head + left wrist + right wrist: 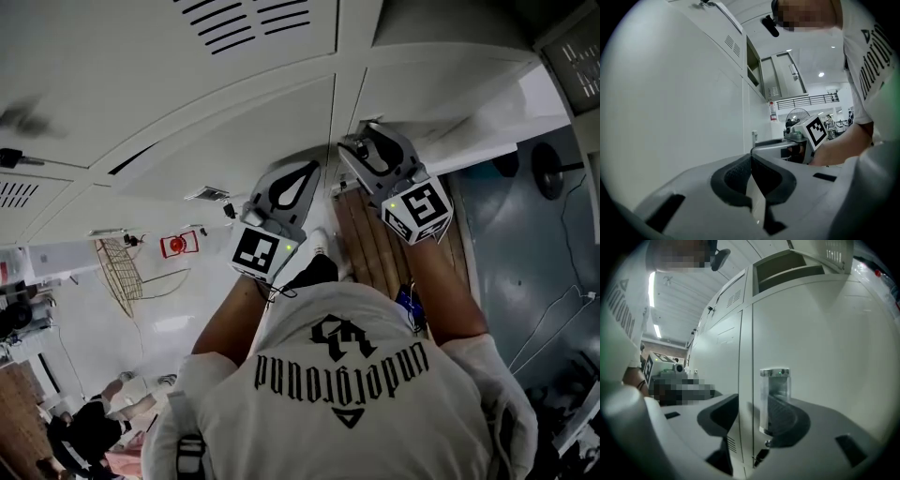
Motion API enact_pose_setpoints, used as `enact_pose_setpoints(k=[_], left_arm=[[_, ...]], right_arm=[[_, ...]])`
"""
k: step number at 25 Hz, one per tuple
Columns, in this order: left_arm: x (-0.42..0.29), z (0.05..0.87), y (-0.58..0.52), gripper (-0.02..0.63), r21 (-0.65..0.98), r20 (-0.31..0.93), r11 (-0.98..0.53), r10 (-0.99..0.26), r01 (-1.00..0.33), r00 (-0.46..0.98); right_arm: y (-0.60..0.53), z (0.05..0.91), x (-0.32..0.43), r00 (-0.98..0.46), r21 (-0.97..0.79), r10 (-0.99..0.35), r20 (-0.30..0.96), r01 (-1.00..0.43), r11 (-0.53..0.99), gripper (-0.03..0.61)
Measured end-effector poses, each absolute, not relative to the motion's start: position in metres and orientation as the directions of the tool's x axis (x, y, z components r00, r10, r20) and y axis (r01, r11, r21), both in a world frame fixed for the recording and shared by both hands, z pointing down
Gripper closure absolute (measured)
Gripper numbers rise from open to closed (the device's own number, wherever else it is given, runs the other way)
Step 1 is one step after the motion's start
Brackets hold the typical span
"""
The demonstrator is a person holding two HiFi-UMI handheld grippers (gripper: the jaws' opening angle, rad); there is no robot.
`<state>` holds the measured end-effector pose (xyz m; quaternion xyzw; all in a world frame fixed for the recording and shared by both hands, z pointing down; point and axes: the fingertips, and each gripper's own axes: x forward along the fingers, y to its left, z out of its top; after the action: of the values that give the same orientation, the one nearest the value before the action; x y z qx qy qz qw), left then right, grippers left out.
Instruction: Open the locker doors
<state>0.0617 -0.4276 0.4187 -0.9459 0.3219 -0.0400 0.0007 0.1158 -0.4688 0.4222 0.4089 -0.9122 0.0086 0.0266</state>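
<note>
The right gripper [753,403] is released, its jaws wide apart, and the metal latch handle [775,397] of a white locker door [825,352] stands between them. The handle is just beside the pad at that view's right and well clear of the other one. The door lies flush with its neighbour. The left gripper [751,158] is clenched tip to tip on nothing, facing a plain white door panel [679,103].

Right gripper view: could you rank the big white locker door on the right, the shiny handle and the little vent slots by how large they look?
1. The locker door, by far the largest.
2. The handle, much smaller.
3. The vent slots, smallest. They sit farther from the camera than the handle, so their true size is unsure.
</note>
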Motion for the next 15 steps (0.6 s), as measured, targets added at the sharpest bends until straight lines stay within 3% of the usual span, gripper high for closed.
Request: enact_pose_setpoints(k=[15], left_arm=[[0.066,0.428,-0.423,0.606,0.005,0.088,-0.809,-0.585,-0.587,0.806]], right_arm=[[-0.466,0.422,0.114,-0.631,0.005,-0.775,0.033,-0.776,0.631,0.365]])
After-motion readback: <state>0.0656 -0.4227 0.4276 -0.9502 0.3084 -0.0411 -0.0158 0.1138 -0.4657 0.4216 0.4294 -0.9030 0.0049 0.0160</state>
